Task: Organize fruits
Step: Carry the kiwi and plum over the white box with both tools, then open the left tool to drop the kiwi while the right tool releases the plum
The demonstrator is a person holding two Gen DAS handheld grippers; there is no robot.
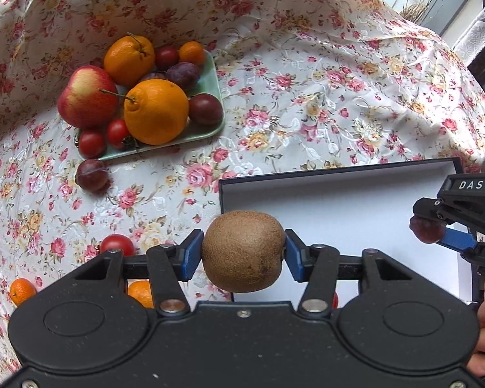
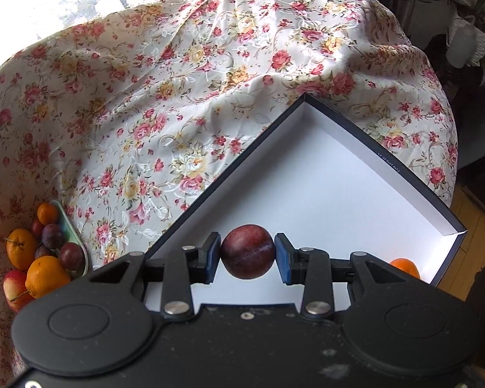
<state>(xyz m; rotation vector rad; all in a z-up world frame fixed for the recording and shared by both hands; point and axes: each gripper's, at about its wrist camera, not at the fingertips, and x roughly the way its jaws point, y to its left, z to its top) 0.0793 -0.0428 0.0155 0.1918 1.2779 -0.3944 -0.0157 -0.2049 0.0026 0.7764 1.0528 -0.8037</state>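
My left gripper is shut on a brown kiwi and holds it above the near left corner of a white-lined dark box. My right gripper is shut on a dark red plum over the same box; it also shows in the left wrist view at the right. A green tray holds oranges, an apple, plums and small tomatoes; it also shows in the right wrist view.
A loose plum, a tomato and two small oranges lie on the flowered tablecloth. An orange sits in the box's near right corner. The table edge drops off at the right, with a wooden floor below.
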